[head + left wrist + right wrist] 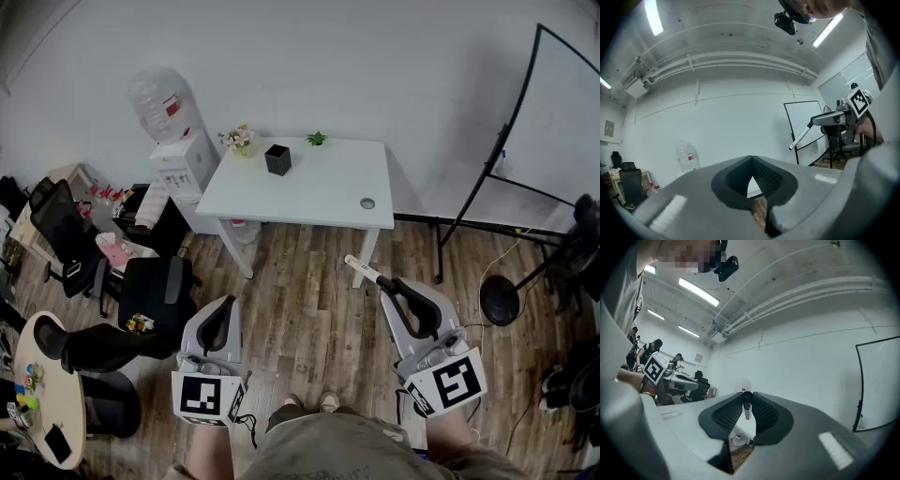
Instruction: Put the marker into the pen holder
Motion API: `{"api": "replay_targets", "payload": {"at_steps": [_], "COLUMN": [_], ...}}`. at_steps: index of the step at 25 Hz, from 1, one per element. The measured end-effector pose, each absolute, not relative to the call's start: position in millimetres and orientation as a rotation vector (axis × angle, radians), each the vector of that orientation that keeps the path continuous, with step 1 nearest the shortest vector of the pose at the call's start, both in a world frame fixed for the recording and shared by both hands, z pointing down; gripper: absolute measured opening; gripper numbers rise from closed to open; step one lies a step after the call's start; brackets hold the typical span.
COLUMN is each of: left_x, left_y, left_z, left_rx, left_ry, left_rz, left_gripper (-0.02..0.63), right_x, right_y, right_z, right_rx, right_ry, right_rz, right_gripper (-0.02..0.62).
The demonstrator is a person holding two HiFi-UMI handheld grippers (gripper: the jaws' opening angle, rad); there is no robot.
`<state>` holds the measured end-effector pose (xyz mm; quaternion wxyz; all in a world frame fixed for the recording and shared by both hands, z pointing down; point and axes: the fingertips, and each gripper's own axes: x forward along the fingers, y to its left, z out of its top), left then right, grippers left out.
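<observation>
— Where is the marker (pixel 362 271)?

— In the right gripper (pixel 387 281). The jaws are pinched on its dark end, and the white barrel sticks out ahead of the tips, angled up and to the left in the head view. In the right gripper view the marker (pixel 747 414) sits right between the ribbed pads (pixel 725 414), seen almost end-on.

— And the left gripper (pixel 226 306)?

— Its jaws are pressed together at the tips with nothing between them. In the left gripper view the left gripper (pixel 751 159) shows only a small triangular gap below the point where the tips meet. It hangs low over the wood floor (pixel 309 309), beside the person's left leg.

— Where does the pen holder (pixel 277 159) stand?

— On the white table (pixel 328 192), towards its far left corner, upright. It is a black square cup near a small pot of flowers (pixel 240 139). From this height I cannot tell whether anything is inside it.

— How close is the marker to it?

— Well apart. The marker is over the floor, on the near side of the table, off its right front leg. The holder is across the tabletop to the left.

— Anything else around?

— A water dispenser (pixel 182 164) stands just left of the table, and a whiteboard (pixel 553 122) leans on a stand to the right.
</observation>
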<state>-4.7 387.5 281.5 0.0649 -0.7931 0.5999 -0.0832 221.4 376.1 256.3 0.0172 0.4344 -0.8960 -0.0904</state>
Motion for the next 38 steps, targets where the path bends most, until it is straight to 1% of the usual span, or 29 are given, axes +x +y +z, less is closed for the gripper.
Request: {"api": "replay_targets", "payload": {"at_steps": [10, 24, 30, 38], "left_x": [6.4, 21.2, 27.0, 21.5], "left_y": [383.2, 377.4, 358.4, 320.4], "left_z": [293.8, 300.8, 295.1, 310.0], "left_rx": [-2.406, -2.436, -2.436, -2.47], "left_ry": [1.791, 1.768, 1.739, 1.717], "left_rz": [-0.274, -0.307, -0.295, -0.297], "left_gripper": [0.001, 0.002, 0.002, 0.002], "right_x": [233.8, 232.2, 233.7, 223.3], "right_y": [372.6, 365.2, 346.2, 309.5], "right_z": [258.0, 275.3, 278.4, 290.4], "right_rx": [1.374, 1.312, 1.314, 1.306], "right_ry": [-2.824, -2.823, -2.803, -2.776], "right_rz": [-0.252, -0.186, -0.178, -0.168], "right_gripper": [0.094, 0.094, 0.094, 0.094]}}
